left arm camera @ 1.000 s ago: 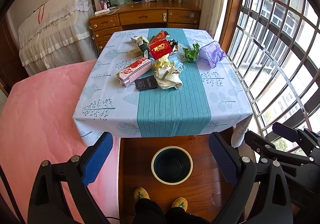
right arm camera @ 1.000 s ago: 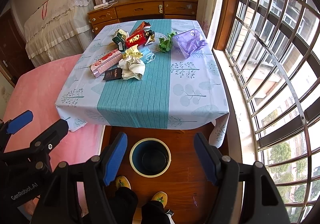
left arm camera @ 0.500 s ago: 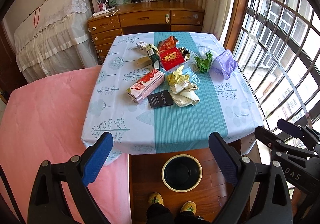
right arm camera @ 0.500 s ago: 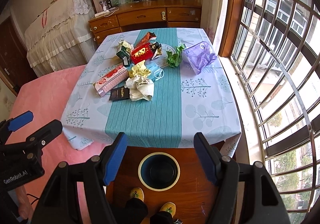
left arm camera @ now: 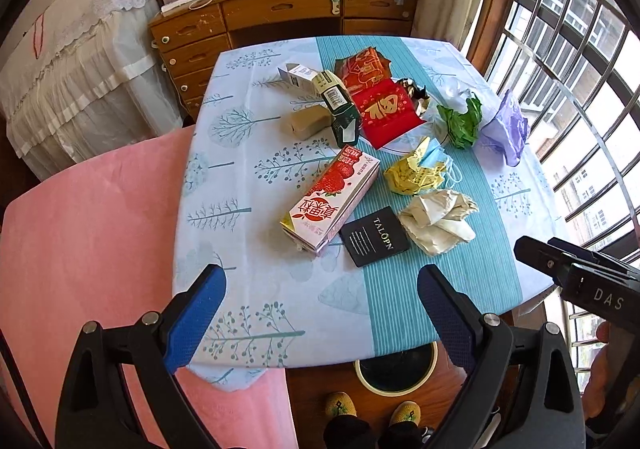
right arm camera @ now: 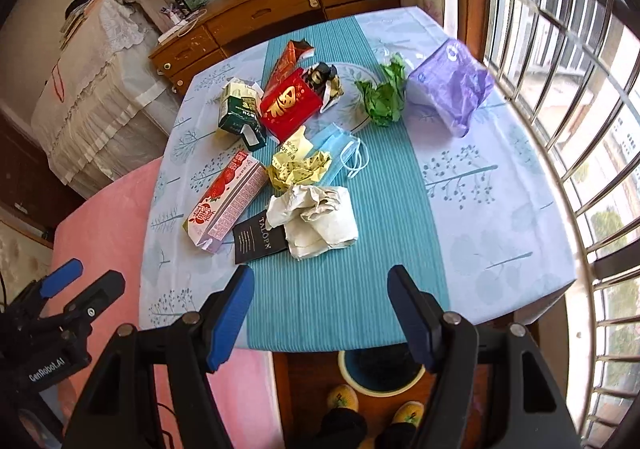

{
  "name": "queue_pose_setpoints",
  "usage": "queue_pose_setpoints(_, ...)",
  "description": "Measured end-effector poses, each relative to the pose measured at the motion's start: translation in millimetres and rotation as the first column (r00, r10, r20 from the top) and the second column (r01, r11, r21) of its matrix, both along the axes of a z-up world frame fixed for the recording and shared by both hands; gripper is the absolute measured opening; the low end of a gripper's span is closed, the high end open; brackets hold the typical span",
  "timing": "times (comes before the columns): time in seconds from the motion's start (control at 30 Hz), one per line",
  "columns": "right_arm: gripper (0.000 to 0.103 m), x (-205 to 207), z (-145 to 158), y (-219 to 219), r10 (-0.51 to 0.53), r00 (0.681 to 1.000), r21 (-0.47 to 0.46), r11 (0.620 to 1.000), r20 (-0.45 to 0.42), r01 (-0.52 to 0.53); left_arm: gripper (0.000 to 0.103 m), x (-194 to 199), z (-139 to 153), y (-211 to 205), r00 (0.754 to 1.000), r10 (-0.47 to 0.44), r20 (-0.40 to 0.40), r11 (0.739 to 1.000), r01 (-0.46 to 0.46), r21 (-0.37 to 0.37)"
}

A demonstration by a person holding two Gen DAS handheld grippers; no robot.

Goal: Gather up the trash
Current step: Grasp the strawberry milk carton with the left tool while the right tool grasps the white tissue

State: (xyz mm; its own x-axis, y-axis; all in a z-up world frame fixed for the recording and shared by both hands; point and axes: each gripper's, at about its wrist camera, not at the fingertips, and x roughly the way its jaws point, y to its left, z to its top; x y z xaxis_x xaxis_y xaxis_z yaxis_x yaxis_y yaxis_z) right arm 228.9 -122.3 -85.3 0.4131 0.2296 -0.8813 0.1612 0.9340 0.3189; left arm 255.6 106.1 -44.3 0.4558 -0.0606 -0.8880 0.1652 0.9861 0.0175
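Trash [left arm camera: 400,153] lay heaped toward the far middle of the surface [left arm camera: 248,289], on a cloth printed with trees and crossed by a teal striped band: a strawberry carton [left arm camera: 332,199], a black card [left arm camera: 374,236] touching its near end, crumpled white paper [left arm camera: 438,221] just beside the card, a yellow wad [left arm camera: 414,175], a blue face mask [right arm camera: 338,151], a red packet [right arm camera: 290,105], a dark green box [left arm camera: 340,109], green crumpled paper [right arm camera: 382,93] and a purple bag [right arm camera: 450,87] nearest the window. A wooden dresser [left arm camera: 280,15] stood beyond, a lace-draped bed to one side, barred windows [right arm camera: 560,49] to the other, and a pink cover [left arm camera: 88,229] close by. On the wood floor a bin [right arm camera: 380,371] sat half hidden under the surface's near edge — its contents too dark to make out. Only the person's yellow slippers [left arm camera: 372,407] showed, cut off below. Both the left gripper [left arm camera: 320,317] and the right gripper [right arm camera: 320,313] hung above the near edge, fingers spread wide, nothing between them.
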Motion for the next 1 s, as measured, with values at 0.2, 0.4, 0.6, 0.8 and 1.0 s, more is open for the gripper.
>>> queue_pose_setpoints(0.2, 0.070, 46, -34, -2, -0.134, 0.989, 0.053, 0.989, -0.069, 0.138, 0.095, 54, -41, -3, 0.996, -0.059, -0.070, 0.998, 0.058, -0.021)
queue_pose_setpoints(0.4, 0.075, 77, -66, -16, -0.259, 0.953, 0.131, 0.951, -0.157, 0.280, 0.095, 100, -83, -9, 0.984, -0.100, -0.147, 0.995, 0.099, -0.018)
queue_pose_setpoints(0.6, 0.082, 82, -87, -16, -0.281, 0.935, 0.139, 0.939, -0.215, 0.314, 0.095, 123, -118, -17, 0.962, -0.147, -0.232, 0.989, 0.148, -0.013)
queue_pose_setpoints(0.8, 0.082, 75, -104, -14, -0.284, 0.920, 0.166, 0.927, -0.271, 0.336, 0.095, 136, -139, -19, 0.948, -0.160, -0.274, 0.986, 0.165, -0.004)
queue_pose_setpoints(1.0, 0.082, 68, -113, -12, -0.282, 0.911, 0.209, 0.913, -0.302, 0.352, 0.068, 146, -152, -17, 0.935, -0.139, -0.325, 0.990, 0.141, -0.018)
